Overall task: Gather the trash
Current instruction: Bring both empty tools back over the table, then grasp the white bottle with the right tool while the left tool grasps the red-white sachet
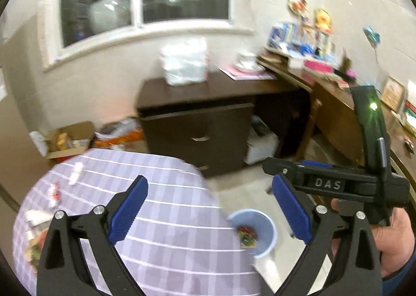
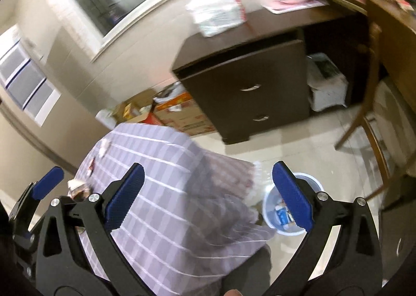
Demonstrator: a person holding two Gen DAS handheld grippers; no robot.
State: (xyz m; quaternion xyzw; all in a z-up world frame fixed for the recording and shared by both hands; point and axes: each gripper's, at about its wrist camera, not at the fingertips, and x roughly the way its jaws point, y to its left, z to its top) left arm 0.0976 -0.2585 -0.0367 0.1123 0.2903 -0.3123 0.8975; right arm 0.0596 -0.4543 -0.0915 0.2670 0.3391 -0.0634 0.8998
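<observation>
- Blue pads spread wide in the left wrist view: the left gripper point(image 1: 210, 210) is held open and empty above the checked tablecloth point(image 1: 145, 192).
- Wrappers point(image 1: 56, 193) are seen scattered on the cloth's far-left side, ahead and to the left of the jaws; a white scrap point(image 1: 76, 172) lies lengthwise, pointing away from the camera.
- The bin point(image 1: 256, 233), pale blue, is seen on the floor just off the table's right edge, low between the pads, with a colourful wrapper already inside.
- The right gripper point(image 1: 286, 179) is caught at the right, beyond the bin, with the hand point(image 1: 392, 241) on its handle.
- Over to the right wrist view: the right gripper point(image 2: 208, 197) is likewise held spread and empty, with its right pad point(image 2: 291, 197) partly covering the bin point(image 2: 270, 207).
- The trash point(image 2: 104, 147) is seen far left on the cloth point(image 2: 166, 192), near the left gripper's tip point(image 2: 48, 182).
- The left gripper is judged nearer the trash, the right nearer the bin.
</observation>
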